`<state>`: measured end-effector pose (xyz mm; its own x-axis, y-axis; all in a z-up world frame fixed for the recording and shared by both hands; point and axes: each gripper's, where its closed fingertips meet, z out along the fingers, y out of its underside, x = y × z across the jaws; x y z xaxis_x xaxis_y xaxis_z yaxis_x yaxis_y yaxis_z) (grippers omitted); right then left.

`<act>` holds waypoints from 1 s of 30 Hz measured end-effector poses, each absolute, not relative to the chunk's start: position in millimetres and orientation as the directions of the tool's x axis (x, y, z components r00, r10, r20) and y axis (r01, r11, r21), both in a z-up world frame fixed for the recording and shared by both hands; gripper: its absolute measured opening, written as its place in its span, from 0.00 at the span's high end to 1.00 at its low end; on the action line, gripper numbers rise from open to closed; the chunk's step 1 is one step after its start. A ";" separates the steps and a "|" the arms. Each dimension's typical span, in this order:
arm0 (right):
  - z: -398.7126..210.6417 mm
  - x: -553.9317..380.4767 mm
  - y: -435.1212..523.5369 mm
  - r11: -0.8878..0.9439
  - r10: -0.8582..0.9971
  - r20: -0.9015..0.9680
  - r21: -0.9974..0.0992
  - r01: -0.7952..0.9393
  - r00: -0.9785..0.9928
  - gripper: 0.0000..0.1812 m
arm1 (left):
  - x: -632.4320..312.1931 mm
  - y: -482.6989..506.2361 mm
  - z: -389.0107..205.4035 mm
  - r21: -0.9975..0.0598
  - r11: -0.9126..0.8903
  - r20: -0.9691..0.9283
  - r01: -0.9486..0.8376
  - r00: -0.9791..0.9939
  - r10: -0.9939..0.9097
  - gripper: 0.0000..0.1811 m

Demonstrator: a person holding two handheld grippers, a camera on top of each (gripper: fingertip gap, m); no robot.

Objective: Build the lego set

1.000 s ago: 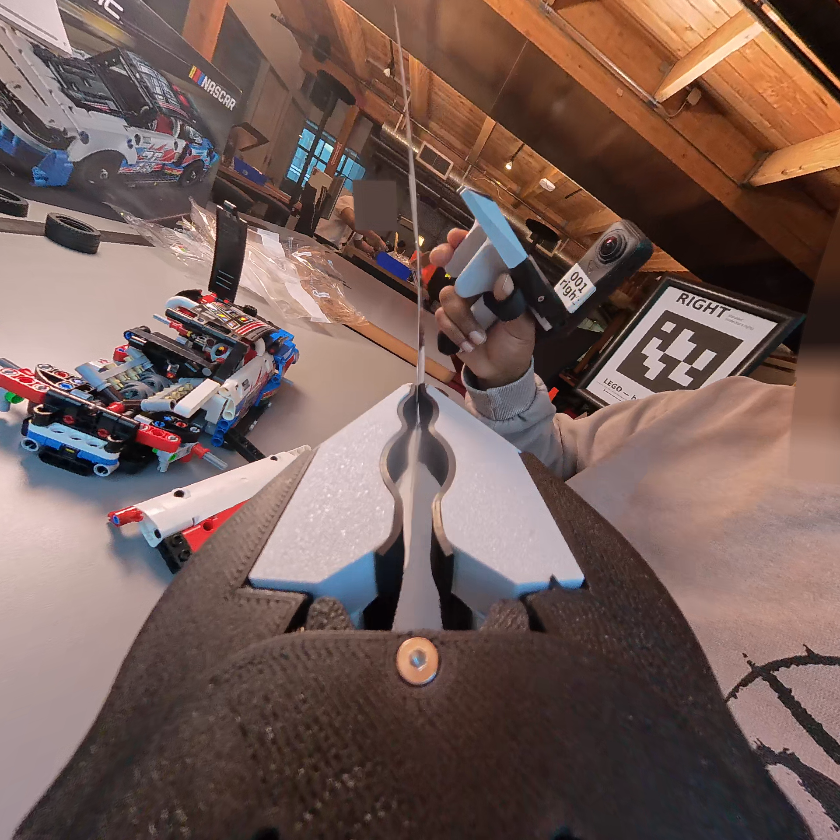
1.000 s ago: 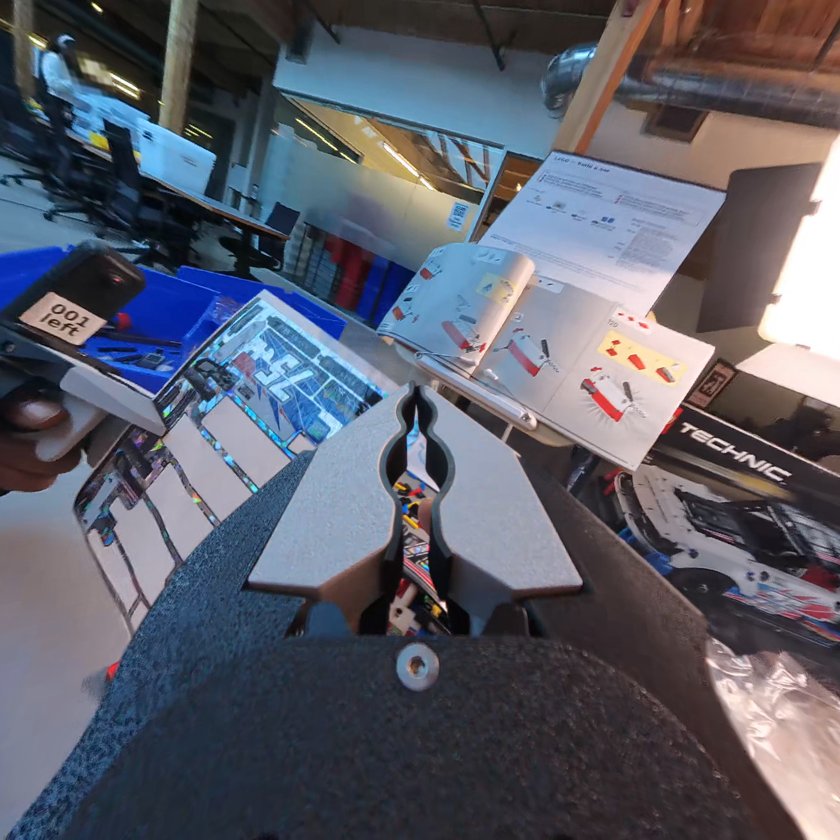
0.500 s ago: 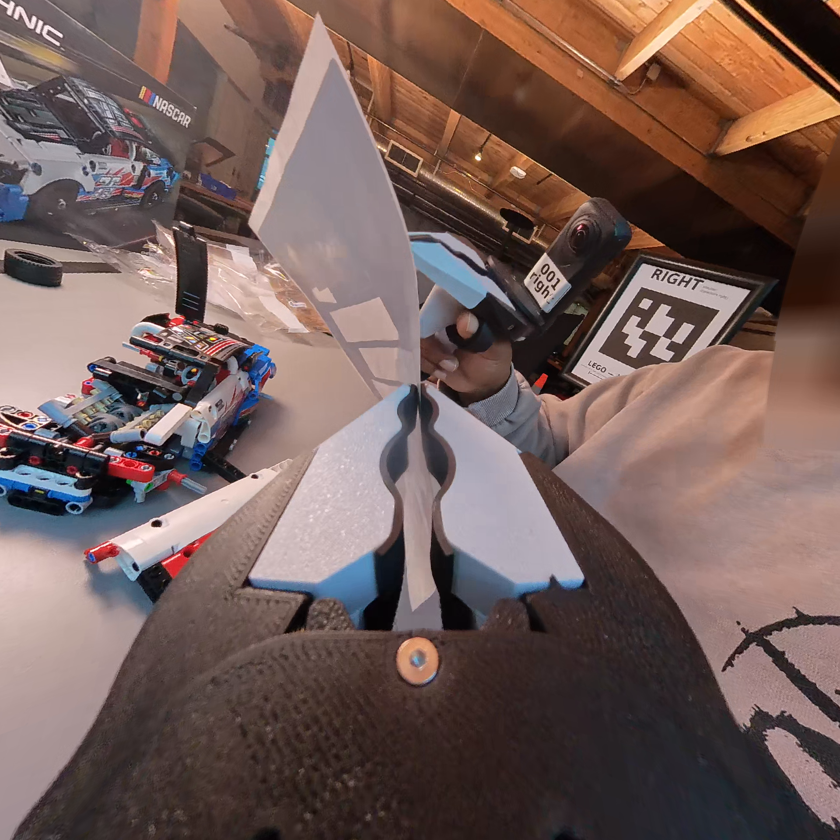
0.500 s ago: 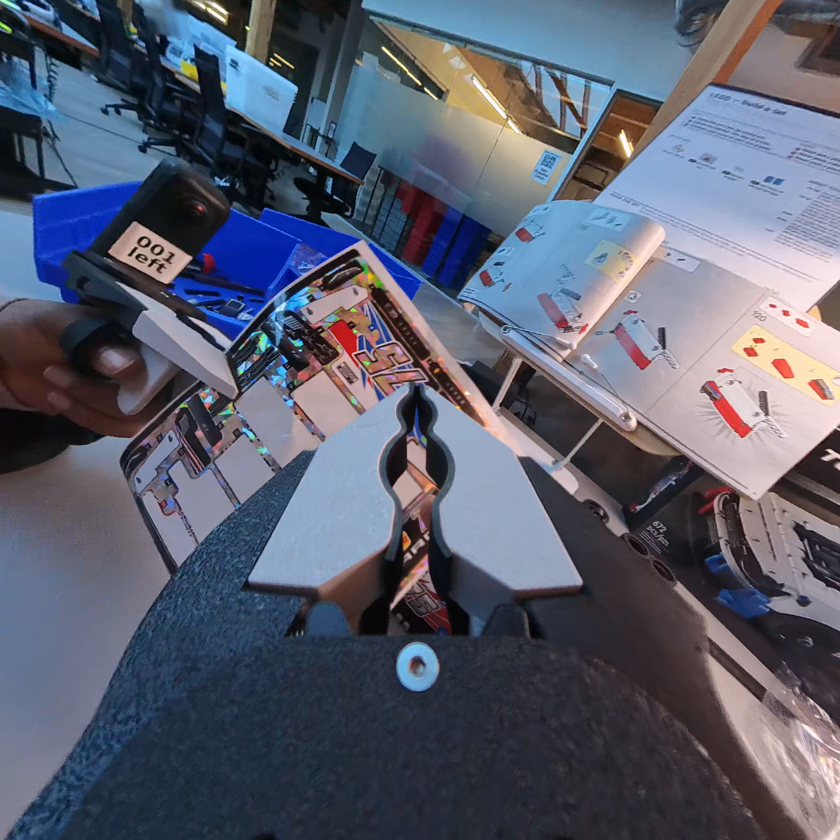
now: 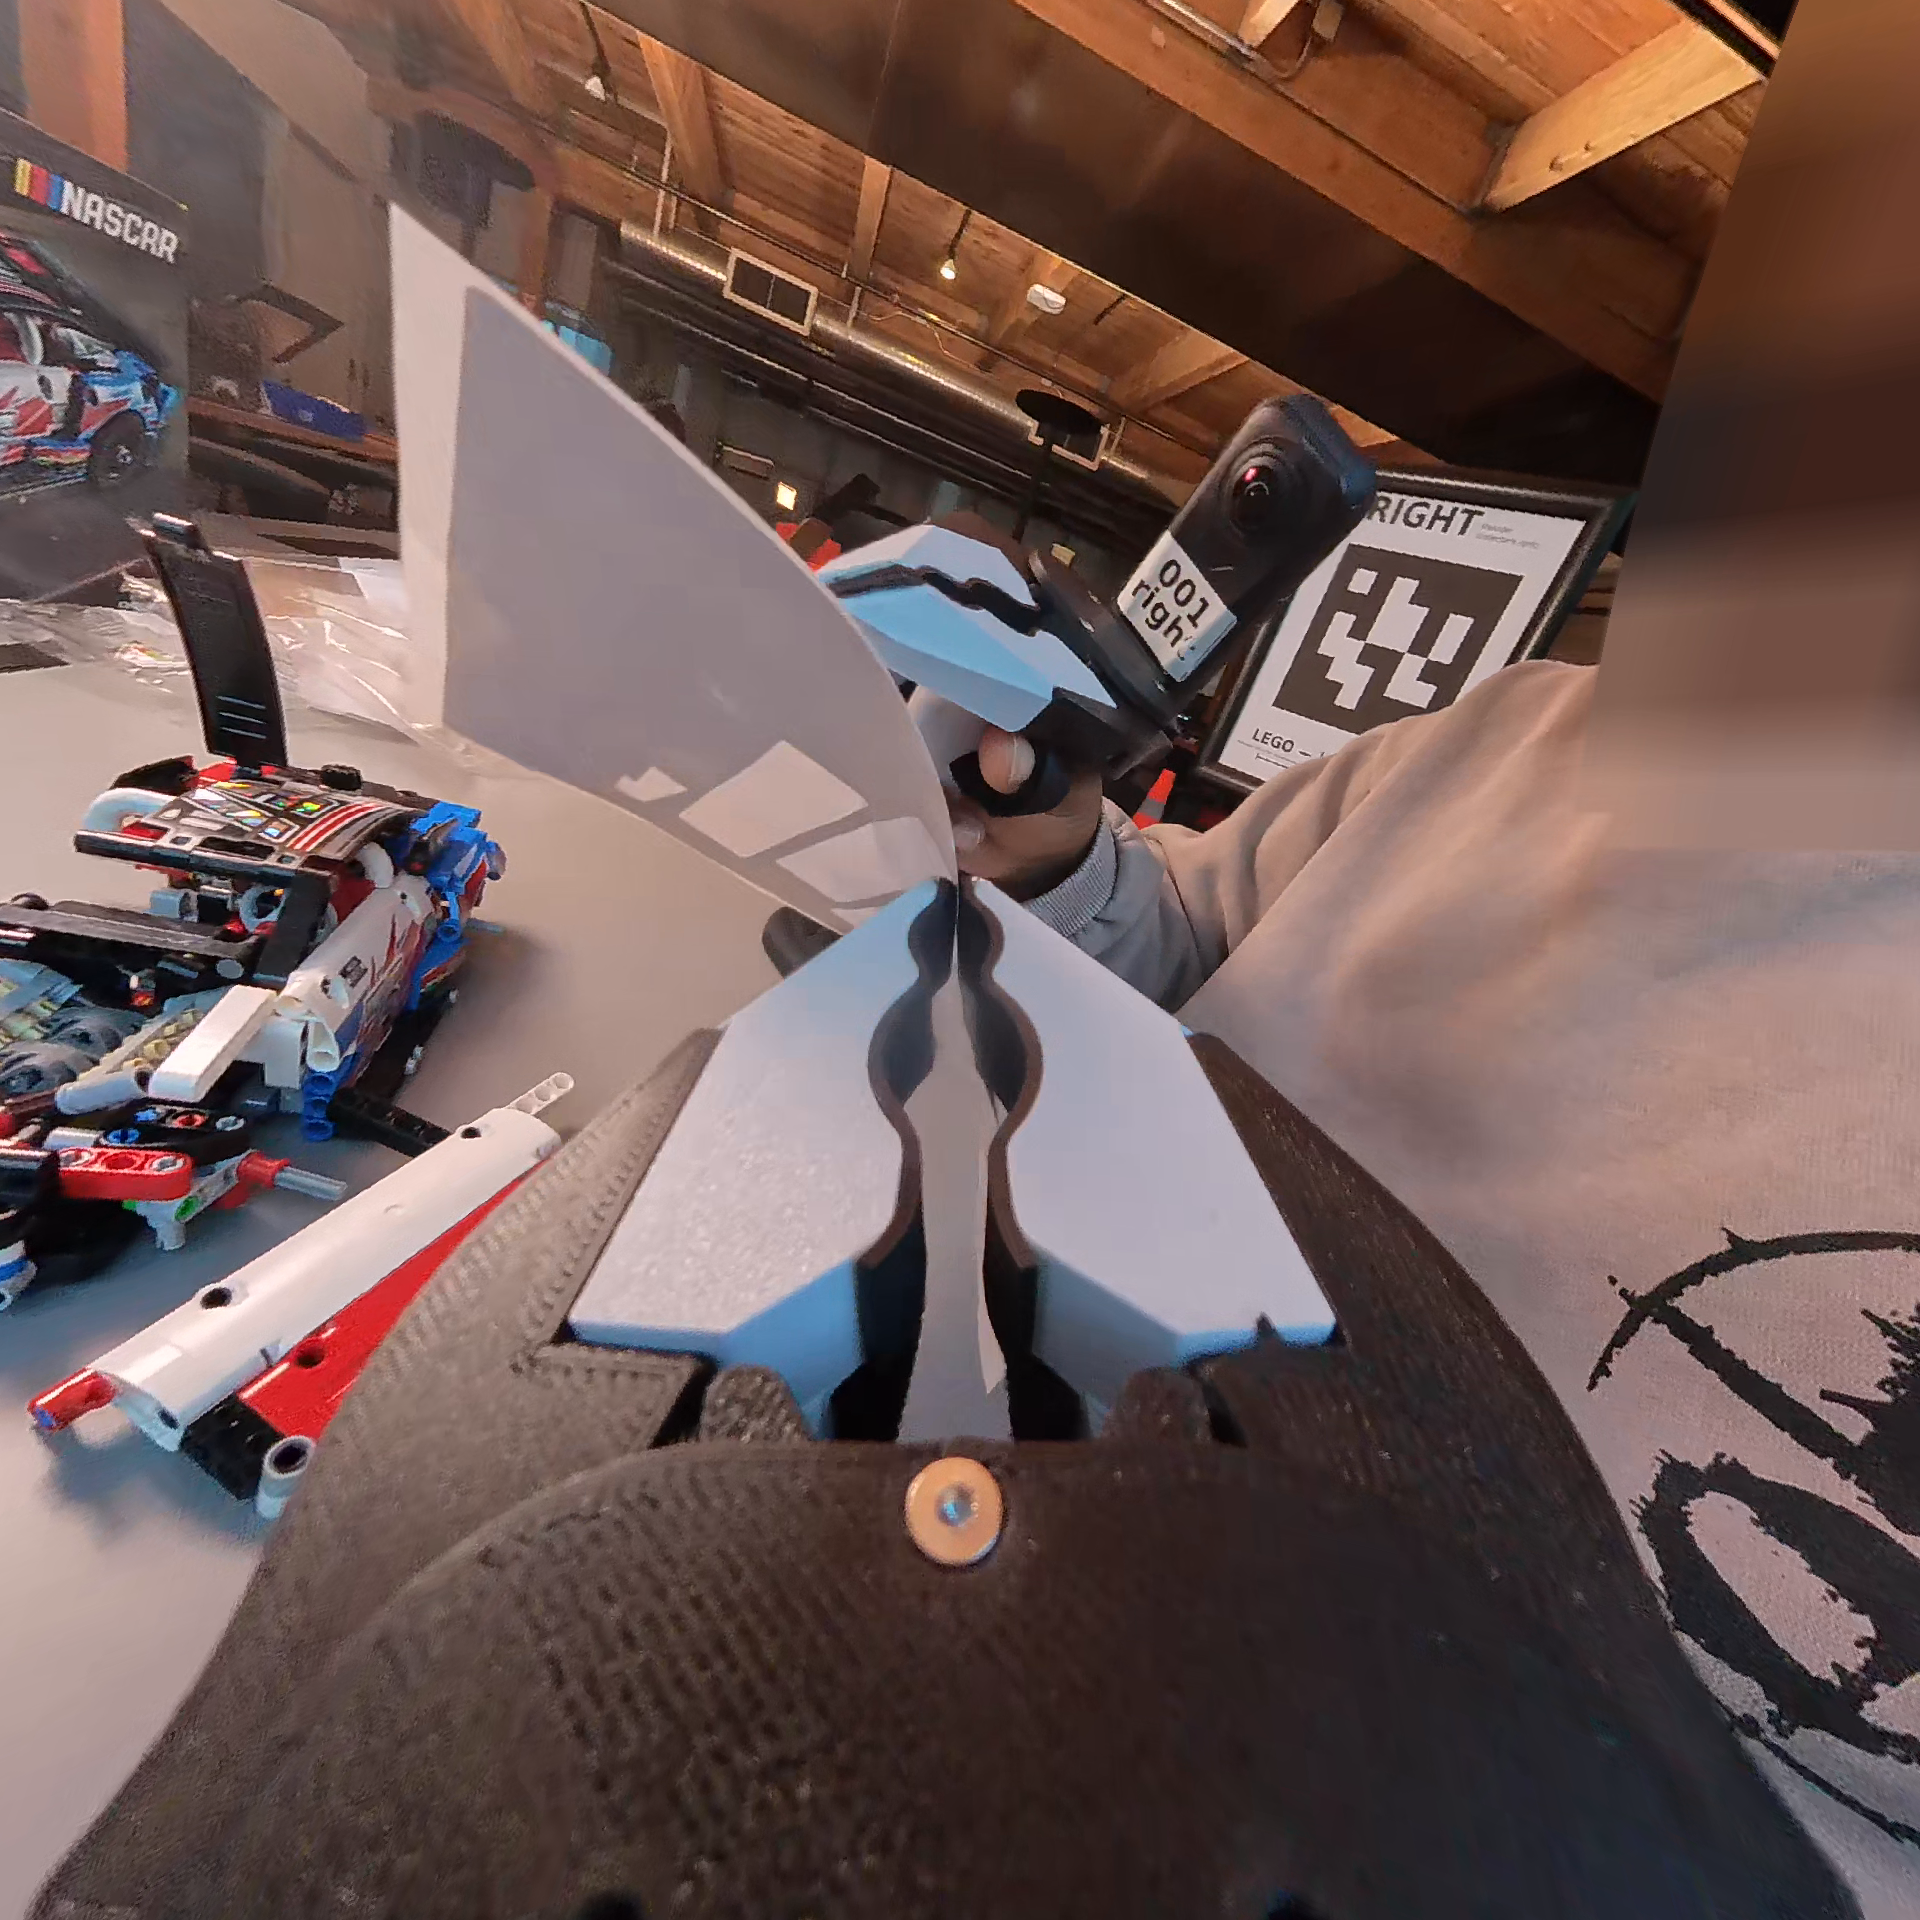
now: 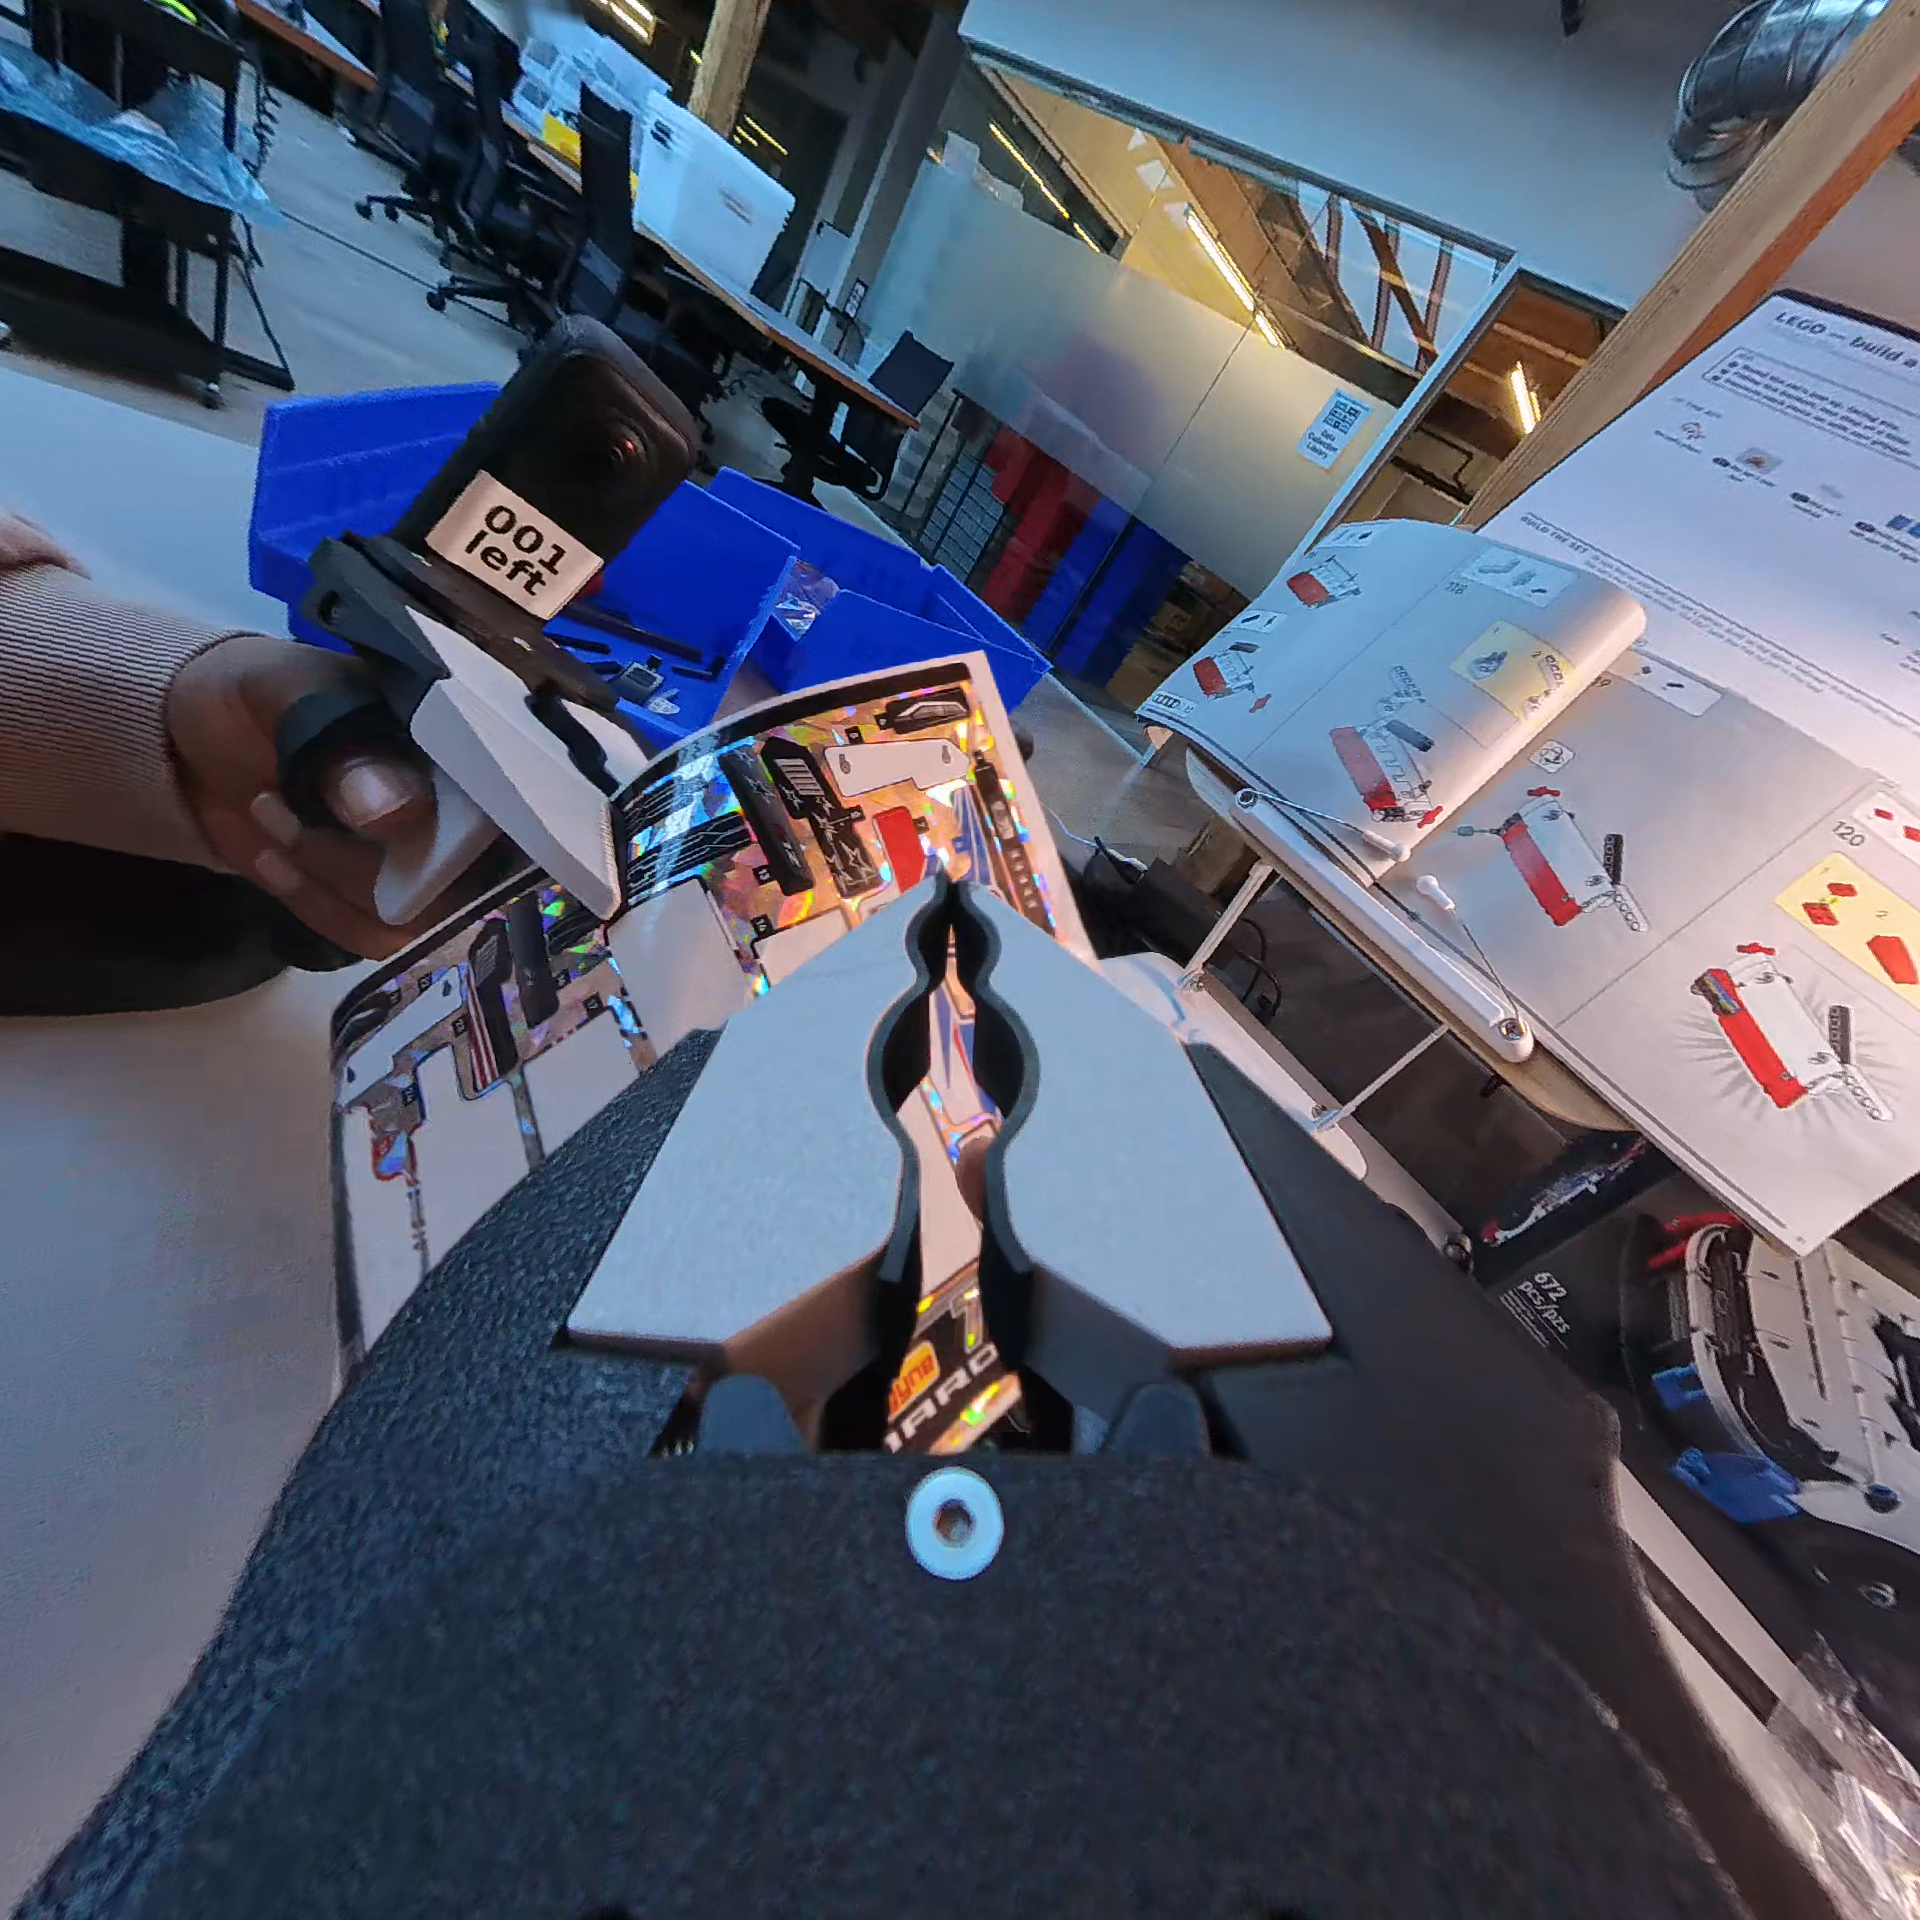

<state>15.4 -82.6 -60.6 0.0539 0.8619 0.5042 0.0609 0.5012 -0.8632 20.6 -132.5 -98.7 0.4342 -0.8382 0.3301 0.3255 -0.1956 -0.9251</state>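
Left wrist view: the left tool (image 5: 954,904), clamped on the sticker sheet (image 5: 623,644), now shows its white back swung broadside beside the car model (image 5: 260,956) on the tabletop (image 5: 104,1558); right wrist view: the right tool (image 6: 954,904), tips nearly together, grips nothing clearly visible as the sheet's printed face turns toward it, suggesting sticker selection comes next.

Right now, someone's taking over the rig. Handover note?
Left gripper: shut on sticker sheet, held up off the table.
Right gripper: shut, nothing seen in it, its tips at the sheet's printed face.
Half-built car and loose white-red panel lie on the table; manual open on its stand.
Done: some stickers gone from the sheet.
Left: probably peel the next sticker, apply it, fit the panel.
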 end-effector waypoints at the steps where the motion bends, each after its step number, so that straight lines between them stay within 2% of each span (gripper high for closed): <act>1: -60.1 17.3 -80.4 0.499 0.863 0.502 -0.865 0.061 0.058 1.00 | 22.5 -134.0 -98.6 -0.928 -0.192 0.322 0.318 0.429 -0.844 1.00; 7: -59.1 29.5 -60.8 0.464 0.879 0.468 -0.883 0.065 0.093 1.00 | 27.9 -143.2 -93.3 -0.941 -0.148 0.267 0.303 0.400 -0.877 1.00; 10: -64.9 37.6 -39.0 0.357 0.927 0.362 -0.931 0.070 0.094 0.99 | 27.5 -148.3 -88.0 -0.946 -0.112 0.232 0.304 0.394 -0.889 1.00; 12: -68.0 44.8 -24.6 0.198 0.978 0.200 -0.979 0.053 0.050 0.91 | 25.9 -150.9 -84.5 -0.948 -0.089 0.212 0.306 0.395 -0.894 1.00; 14: -70.0 51.5 -18.5 0.017 0.999 0.015 -0.999 0.039 -0.052 0.74 | 23.6 -152.7 -81.6 -0.949 -0.067 0.193 0.308 0.401 -0.896 1.00; 16: -75.8 55.6 -18.6 -0.192 0.964 -0.202 -0.979 0.071 -0.175 0.62 | 21.5 -154.4 -78.7 -0.948 -0.047 0.178 0.314 0.402 -0.898 1.00; 18: -85.7 56.0 -25.3 -0.354 0.882 -0.378 -0.925 0.135 -0.281 0.57 | 20.3 -155.1 -77.6 -0.949 -0.036 0.167 0.313 0.404 -0.899 1.00; 20: -95.3 54.6 -43.9 -0.448 0.779 -0.501 -0.866 0.223 -0.377 0.60 | 20.5 -155.5 -78.2 -0.952 -0.031 0.160 0.306 0.408 -0.899 1.00; 23: -91.1 53.8 -61.6 -0.469 0.720 -0.518 -0.854 0.226 -0.461 0.92 | 19.3 -153.2 -80.7 -0.956 -0.035 0.163 0.293 0.427 -0.889 1.00; 24: -88.2 53.3 -59.6 -0.452 0.741 -0.492 -0.869 0.202 -0.456 0.97 | 17.4 -151.1 -81.4 -0.955 -0.040 0.172 0.293 0.441 -0.881 1.00; 27: -81.2 57.2 -57.9 -0.380 0.794 -0.404 -0.913 0.148 -0.454 1.00 | 12.5 -144.8 -84.2 -0.953 -0.057 0.199 0.296 0.474 -0.858 1.00; 30: -79.7 60.0 -57.9 -0.387 0.793 -0.405 -0.912 0.137 -0.454 1.00 | 11.7 -143.4 -82.4 -0.947 -0.065 0.216 0.316 0.470 -0.856 0.98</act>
<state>60.0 -57.9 -79.7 -0.4544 0.7935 -0.4048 0.1371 -0.3867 -0.9119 11.7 -143.4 -82.4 0.4698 -0.8560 0.2158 0.3156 -0.0655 -0.9466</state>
